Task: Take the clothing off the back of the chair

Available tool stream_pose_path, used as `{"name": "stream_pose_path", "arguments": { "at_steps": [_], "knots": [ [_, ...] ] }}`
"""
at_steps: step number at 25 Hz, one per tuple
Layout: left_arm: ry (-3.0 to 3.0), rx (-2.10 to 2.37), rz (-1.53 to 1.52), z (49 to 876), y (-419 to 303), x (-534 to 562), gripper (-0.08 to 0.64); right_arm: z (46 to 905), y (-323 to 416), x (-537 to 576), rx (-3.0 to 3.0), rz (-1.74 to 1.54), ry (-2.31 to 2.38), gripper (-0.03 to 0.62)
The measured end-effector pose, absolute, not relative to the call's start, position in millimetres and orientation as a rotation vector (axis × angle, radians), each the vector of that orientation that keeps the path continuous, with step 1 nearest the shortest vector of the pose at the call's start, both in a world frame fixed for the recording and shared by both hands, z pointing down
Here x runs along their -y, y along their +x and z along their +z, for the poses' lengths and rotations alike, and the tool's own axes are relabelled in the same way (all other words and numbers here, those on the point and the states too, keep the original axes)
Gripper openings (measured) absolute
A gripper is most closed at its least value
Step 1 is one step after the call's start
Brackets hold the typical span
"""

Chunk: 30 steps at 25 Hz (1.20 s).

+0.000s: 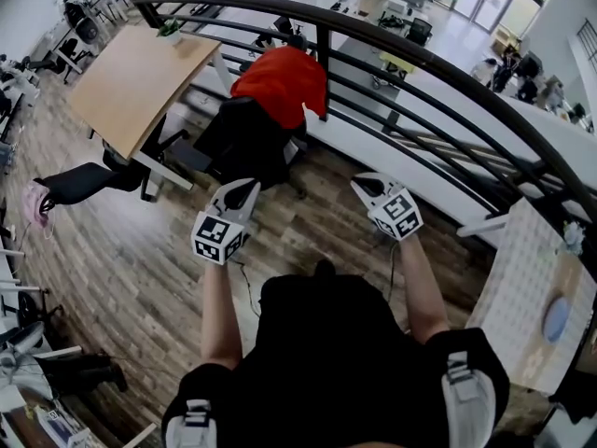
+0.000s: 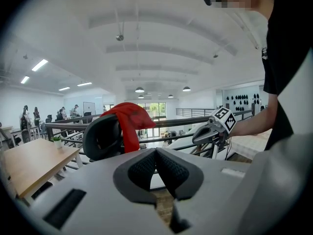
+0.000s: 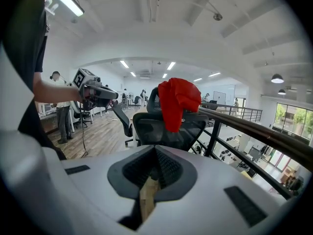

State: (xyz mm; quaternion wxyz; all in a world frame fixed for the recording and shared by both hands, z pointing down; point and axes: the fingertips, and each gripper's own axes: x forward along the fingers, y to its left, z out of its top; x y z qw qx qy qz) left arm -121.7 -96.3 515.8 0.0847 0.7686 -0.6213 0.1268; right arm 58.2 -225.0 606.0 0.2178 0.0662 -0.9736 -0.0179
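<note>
Clothing: a red cloth garment [image 1: 282, 84] hangs over the top of the chair back, upper centre of the head view; it shows left of centre in the left gripper view [image 2: 128, 121] and just right of centre in the right gripper view [image 3: 178, 99]
Chair: a black mesh-backed office chair [image 1: 244, 138] stands directly under the garment, its back against the rail, with the red cloth spilling down one side of the headrest
Left claw: the left gripper [image 1: 246, 190], at the centre of the head view, has its jaws pressed together with nothing between them, and points up-frame at the chair, well apart from the cloth
Right claw: the right gripper [image 1: 365, 188], just right of centre, also has its jaws fully closed and empty, and is held level with the left one
Rail: a dark curved metal railing [image 1: 373, 40] sweeps across the top of the frame behind the chair
Desk: a light wooden tabletop [image 1: 140, 82] sits at the upper left
Floor: brown wood-plank flooring [image 1: 140, 259] fills the left and centre
</note>
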Motion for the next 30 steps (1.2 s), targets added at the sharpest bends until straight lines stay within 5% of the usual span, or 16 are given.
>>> {"name": "stream_pose_path", "arguments": {
  "at_steps": [30],
  "knots": [
    [2.470,1.805,0.308,480.1,-307.4,218.0,0.003,590.4,-60.7,305.9,2.645,-0.060,0.408,-0.002]
  ]
}}
